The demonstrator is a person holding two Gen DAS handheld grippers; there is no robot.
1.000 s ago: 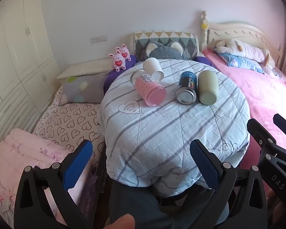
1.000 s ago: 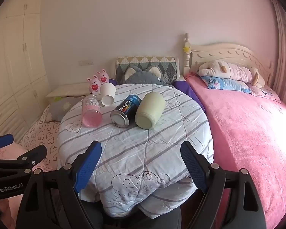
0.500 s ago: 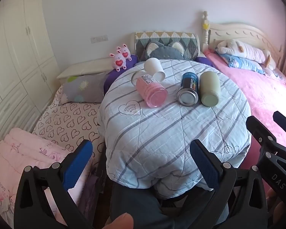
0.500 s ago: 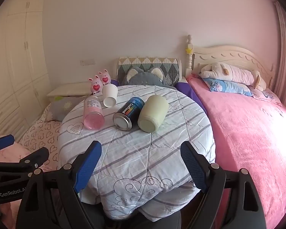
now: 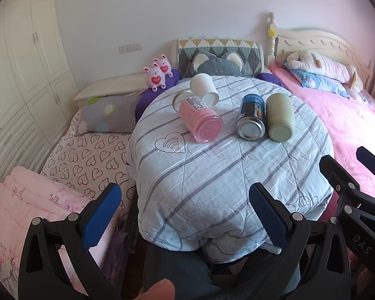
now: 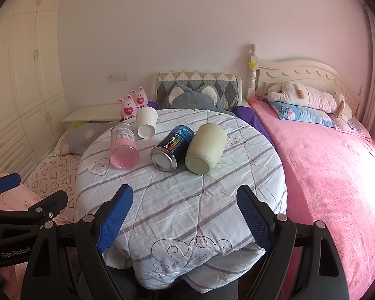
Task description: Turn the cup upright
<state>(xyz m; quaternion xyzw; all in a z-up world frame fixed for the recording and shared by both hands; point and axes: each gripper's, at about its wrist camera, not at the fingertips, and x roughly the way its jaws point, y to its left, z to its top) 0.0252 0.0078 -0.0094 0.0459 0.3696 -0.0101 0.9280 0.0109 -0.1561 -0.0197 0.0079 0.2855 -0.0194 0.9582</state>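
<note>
Four containers lie on their sides on a round table covered by a striped quilt (image 5: pixel 212 180) (image 6: pixel 182 200). They are a white paper cup (image 5: pixel 204 89) (image 6: pixel 146 122), a pink jar (image 5: pixel 200 118) (image 6: pixel 123 147), a dark can (image 5: pixel 252 116) (image 6: pixel 172 147) and a pale green cup (image 5: pixel 280 117) (image 6: pixel 206 147). My left gripper (image 5: pixel 185 215) is open and empty, near the table's front edge. My right gripper (image 6: pixel 185 210) is open and empty, also at the front edge. The right gripper shows at the right in the left wrist view (image 5: pixel 352 187).
A bed with a pink blanket (image 6: pixel 332 170) is on the right. A bed with a heart-print sheet (image 5: pixel 87 155) and folded pink quilt (image 5: pixel 25 200) is on the left. Pillows and plush toys (image 5: pixel 158 75) lie behind the table. White wardrobes (image 5: pixel 17 75) stand at far left.
Both grippers have drawn slightly back and lower, so the table and containers sit a little farther off. Nothing on the table has moved.
</note>
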